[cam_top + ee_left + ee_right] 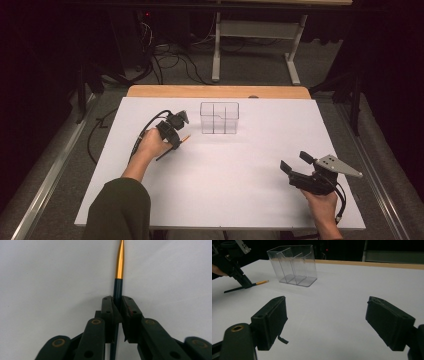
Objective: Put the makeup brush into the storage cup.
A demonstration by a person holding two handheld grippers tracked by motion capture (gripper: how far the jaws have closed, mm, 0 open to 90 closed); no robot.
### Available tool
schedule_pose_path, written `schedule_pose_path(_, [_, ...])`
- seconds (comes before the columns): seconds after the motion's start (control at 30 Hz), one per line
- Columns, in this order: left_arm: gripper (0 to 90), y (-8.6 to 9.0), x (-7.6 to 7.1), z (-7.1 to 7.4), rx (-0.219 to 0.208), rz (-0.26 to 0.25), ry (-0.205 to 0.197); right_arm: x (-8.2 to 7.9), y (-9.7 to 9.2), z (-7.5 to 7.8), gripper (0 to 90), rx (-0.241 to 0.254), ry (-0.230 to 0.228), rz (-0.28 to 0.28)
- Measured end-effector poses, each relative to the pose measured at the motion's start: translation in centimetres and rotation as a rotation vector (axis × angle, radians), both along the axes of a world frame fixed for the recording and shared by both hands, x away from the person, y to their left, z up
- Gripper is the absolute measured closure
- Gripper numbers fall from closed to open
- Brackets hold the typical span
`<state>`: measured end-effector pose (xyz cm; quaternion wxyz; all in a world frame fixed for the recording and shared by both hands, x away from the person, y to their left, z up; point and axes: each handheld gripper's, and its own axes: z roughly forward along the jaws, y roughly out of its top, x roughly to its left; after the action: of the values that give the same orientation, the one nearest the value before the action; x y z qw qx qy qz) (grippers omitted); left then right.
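Left gripper view: left hand-held gripper clamps a dark pen on the table

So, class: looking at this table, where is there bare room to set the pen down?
Free: the wide white stretch between the left gripper and right gripper, in front of the clear holder, and the far right corner of the table. Crowded: around the pen, beside the holder.

A clear divided holder stands on the white table.
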<state>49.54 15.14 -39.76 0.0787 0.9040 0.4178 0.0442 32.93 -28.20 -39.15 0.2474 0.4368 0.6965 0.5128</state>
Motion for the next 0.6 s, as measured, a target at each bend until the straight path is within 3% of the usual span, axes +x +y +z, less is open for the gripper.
schedule_pose_path(0.6, [82.5, 0.07, 0.03, 0.02, -0.008, 0.012, 0.002, -0.12, -0.25, 0.08, 18.9, 0.005, -0.004, -0.008])
